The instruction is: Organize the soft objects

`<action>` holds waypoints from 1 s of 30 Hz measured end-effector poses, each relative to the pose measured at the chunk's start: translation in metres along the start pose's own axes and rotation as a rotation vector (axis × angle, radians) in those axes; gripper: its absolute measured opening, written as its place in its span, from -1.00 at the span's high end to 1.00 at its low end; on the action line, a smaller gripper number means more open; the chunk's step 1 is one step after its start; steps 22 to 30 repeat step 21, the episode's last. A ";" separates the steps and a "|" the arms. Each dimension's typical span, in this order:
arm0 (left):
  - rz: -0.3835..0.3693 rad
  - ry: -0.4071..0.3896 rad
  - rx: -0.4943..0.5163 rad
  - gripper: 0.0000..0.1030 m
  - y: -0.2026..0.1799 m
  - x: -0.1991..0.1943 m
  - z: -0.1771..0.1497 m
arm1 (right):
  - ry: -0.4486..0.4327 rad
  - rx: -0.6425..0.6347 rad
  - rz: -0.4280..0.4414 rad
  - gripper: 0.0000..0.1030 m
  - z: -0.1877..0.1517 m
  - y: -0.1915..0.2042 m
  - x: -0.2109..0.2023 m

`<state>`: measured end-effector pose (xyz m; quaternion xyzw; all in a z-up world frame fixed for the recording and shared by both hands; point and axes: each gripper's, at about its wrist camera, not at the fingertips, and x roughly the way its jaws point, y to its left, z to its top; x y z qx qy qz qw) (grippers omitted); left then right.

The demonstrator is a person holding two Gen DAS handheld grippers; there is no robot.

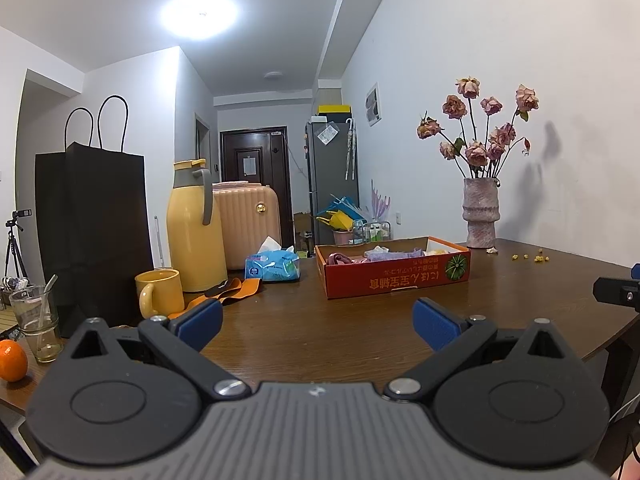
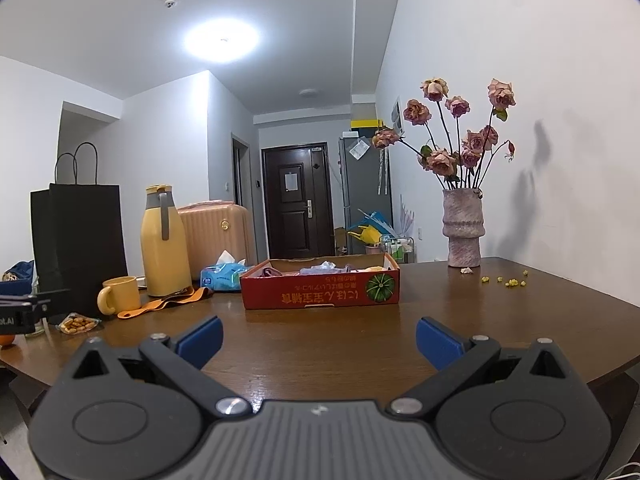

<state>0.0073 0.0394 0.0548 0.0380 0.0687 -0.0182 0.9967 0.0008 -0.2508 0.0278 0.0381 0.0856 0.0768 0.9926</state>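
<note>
A red cardboard box stands on the brown table and holds pink and purple soft cloths. An orange and black soft strap lies on the table by the yellow mug. A blue tissue pack sits left of the box. My left gripper is open and empty, low over the table short of the box. My right gripper is open and empty, also short of the box.
On the left stand a yellow mug, a yellow thermos, a black paper bag, a glass and an orange. A vase of dried roses stands at the back right. A snack packet lies near the left edge.
</note>
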 end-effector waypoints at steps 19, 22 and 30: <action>0.036 -0.023 -0.021 -1.00 0.001 0.000 0.000 | 0.007 -0.005 0.000 -1.00 -0.001 0.001 0.001; 0.033 -0.013 -0.026 -1.00 0.002 0.001 0.000 | 0.009 -0.005 -0.004 -1.00 -0.001 0.001 0.001; 0.033 -0.013 -0.026 -1.00 0.002 0.001 0.000 | 0.009 -0.005 -0.004 -1.00 -0.001 0.001 0.001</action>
